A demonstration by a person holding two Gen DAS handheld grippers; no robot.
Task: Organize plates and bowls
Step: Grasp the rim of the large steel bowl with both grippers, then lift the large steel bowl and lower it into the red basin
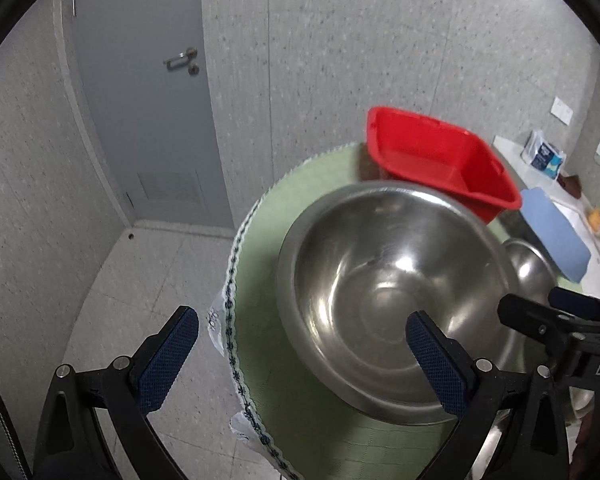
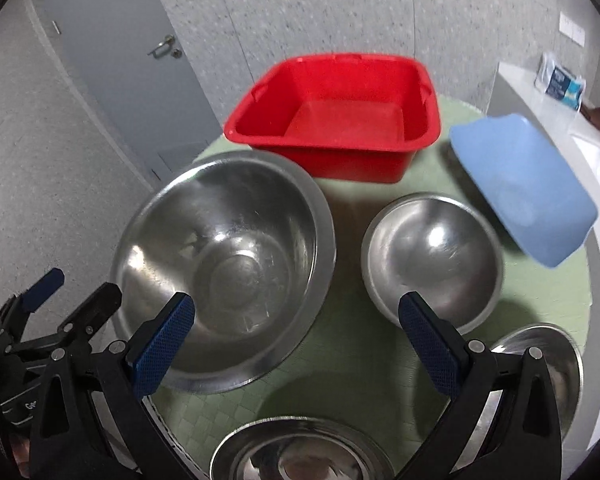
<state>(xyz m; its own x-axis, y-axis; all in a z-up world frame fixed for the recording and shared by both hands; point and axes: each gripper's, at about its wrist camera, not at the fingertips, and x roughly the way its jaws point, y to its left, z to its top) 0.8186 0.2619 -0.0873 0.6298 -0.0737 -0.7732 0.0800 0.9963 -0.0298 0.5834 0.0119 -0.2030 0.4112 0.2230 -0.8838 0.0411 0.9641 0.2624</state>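
A large steel bowl (image 1: 392,280) (image 2: 228,256) stands on the round green-clothed table (image 1: 268,248) (image 2: 340,352). A smaller steel bowl (image 2: 432,252) (image 1: 530,268) sits to its right. Two more steel dishes lie near me: one at the front edge (image 2: 300,452), one at the right (image 2: 548,364). My left gripper (image 1: 302,350) is open, its right finger over the large bowl's near rim, its left finger off the table edge. My right gripper (image 2: 296,348) is open above the cloth between the two bowls, holding nothing.
An empty red tub (image 1: 440,160) (image 2: 340,116) stands at the table's far side, a light blue tray (image 2: 524,188) (image 1: 552,232) to its right. A white counter (image 2: 540,92) with a packet runs along the right wall. A grey door (image 1: 140,100) is at the left.
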